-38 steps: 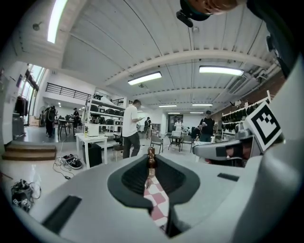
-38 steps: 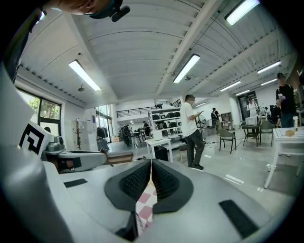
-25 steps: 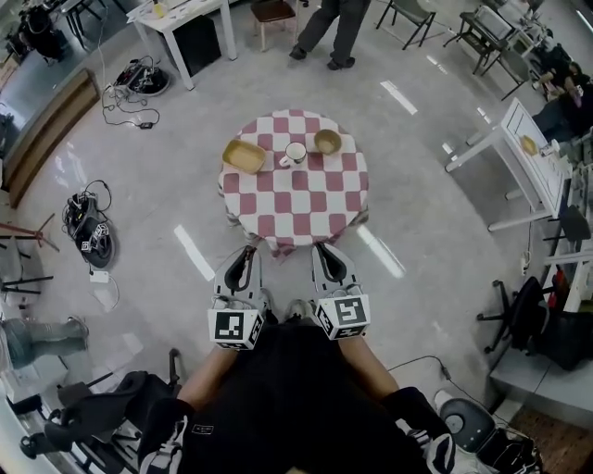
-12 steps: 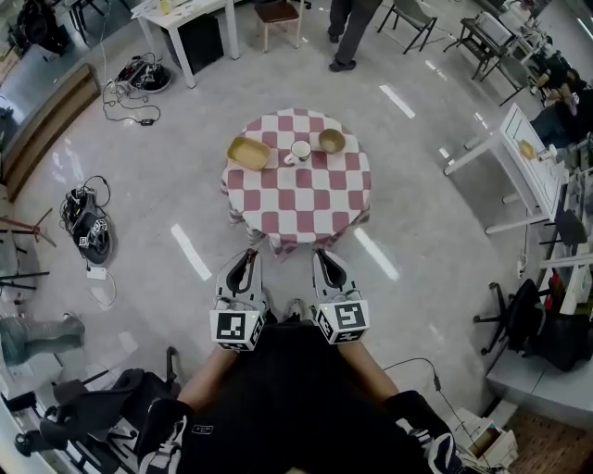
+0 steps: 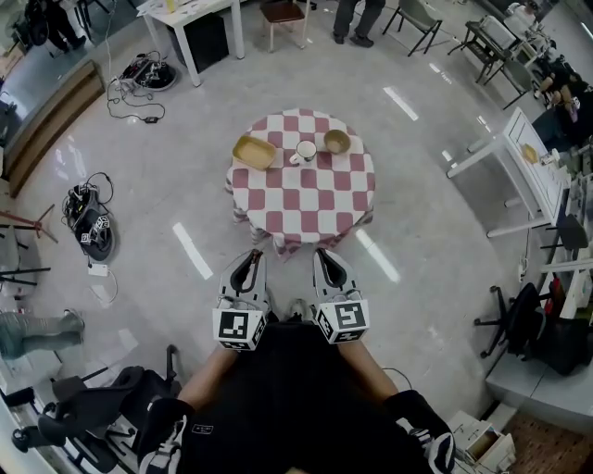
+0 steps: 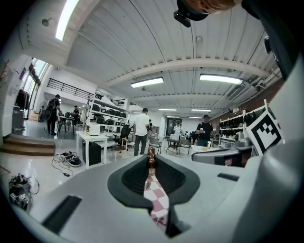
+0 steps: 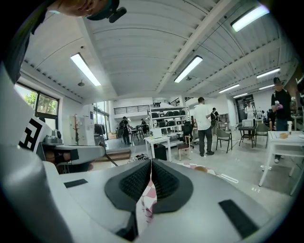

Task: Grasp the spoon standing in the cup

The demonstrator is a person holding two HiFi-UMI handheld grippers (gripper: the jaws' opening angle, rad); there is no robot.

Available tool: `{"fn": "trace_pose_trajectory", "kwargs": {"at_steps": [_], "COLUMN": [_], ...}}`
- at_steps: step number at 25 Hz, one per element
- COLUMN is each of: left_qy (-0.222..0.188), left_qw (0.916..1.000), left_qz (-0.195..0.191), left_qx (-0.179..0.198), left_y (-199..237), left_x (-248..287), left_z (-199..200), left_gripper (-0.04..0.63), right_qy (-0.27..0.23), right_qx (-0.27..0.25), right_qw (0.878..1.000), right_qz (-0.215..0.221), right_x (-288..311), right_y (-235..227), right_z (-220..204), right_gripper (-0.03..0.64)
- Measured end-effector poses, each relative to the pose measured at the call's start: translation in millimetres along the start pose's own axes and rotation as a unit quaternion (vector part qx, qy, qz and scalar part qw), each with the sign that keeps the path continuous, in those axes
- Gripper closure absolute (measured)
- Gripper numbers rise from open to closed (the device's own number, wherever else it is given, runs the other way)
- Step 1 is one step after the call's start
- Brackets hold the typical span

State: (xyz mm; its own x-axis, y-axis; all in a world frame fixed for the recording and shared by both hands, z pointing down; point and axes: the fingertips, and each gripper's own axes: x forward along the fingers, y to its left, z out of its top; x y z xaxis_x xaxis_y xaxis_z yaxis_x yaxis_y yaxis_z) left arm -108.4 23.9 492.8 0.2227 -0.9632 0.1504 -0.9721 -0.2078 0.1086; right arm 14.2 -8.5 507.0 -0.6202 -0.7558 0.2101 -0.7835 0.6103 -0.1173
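A white cup (image 5: 306,151) stands at the far side of a round table with a red-and-white checked cloth (image 5: 301,199). The spoon in it is too small to make out. Left of the cup lies a yellow tray (image 5: 254,152); a wooden bowl (image 5: 336,141) sits to its right. My left gripper (image 5: 248,254) and right gripper (image 5: 324,252) are side by side close to my body, short of the table's near edge, with floor between. Both have tips together and hold nothing. A strip of the checked cloth shows through the left gripper (image 6: 151,156) and the right gripper (image 7: 151,163).
A white desk (image 5: 190,14) and a chair (image 5: 283,11) stand beyond the table, and a person's legs (image 5: 357,18) are near them. Another white table (image 5: 519,157) is at the right. Cables and gear (image 5: 88,222) lie on the floor at the left.
The person beyond the table has walked farther away. The view has shifted slightly, so the table sits a little more to the right. Both grippers stay as they were.
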Motion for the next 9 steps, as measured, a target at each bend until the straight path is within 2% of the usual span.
{"fn": "trace_pose_trajectory", "kwargs": {"at_steps": [9], "left_qy": [-0.005], "left_qw": [1.0000], "left_qz": [0.001], "left_qx": [-0.001], "left_y": [3.6], "left_x": [-3.8], "left_z": [3.3], "left_gripper": [0.551], "right_qy": [0.001], "right_qx": [-0.003], "right_qw": [1.000], "right_qz": [0.002], "right_x": [0.5], "right_y": [6.7], "right_z": [1.9], "right_gripper": [0.588]}}
